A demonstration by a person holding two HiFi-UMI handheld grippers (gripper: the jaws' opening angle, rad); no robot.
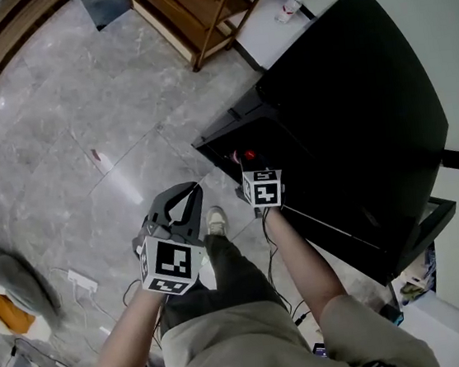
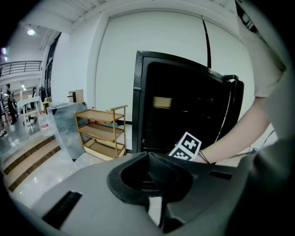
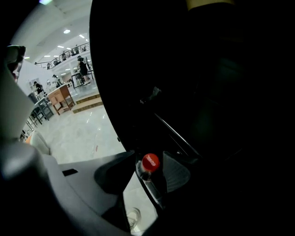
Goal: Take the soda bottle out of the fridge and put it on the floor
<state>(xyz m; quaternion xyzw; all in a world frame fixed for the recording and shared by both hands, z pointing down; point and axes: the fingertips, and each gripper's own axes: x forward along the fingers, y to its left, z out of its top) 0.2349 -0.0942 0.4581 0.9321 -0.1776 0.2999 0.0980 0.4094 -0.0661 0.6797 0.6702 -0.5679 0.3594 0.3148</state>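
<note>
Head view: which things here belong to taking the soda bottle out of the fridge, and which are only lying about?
Job: soda bottle, fridge, floor, right gripper with open jaws around the bottle.
Lying about: wooden shelf, power strip.

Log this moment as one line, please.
stage: at open fridge | right gripper: open, fingers either side of soda bottle cap | left gripper: shut, empty

One black fridge (image 1: pixel 353 105), one red-capped soda bottle (image 3: pixel 150 162), two grippers — the left gripper (image 2: pixel 148 170) and the right gripper (image 3: pixel 148 160) — one wooden rack (image 2: pixel 99 131) of three shelves, one clear plastic bottle (image 1: pixel 289 9), one white power strip (image 1: pixel 82 280), one shoe (image 1: pixel 215 218).
</note>
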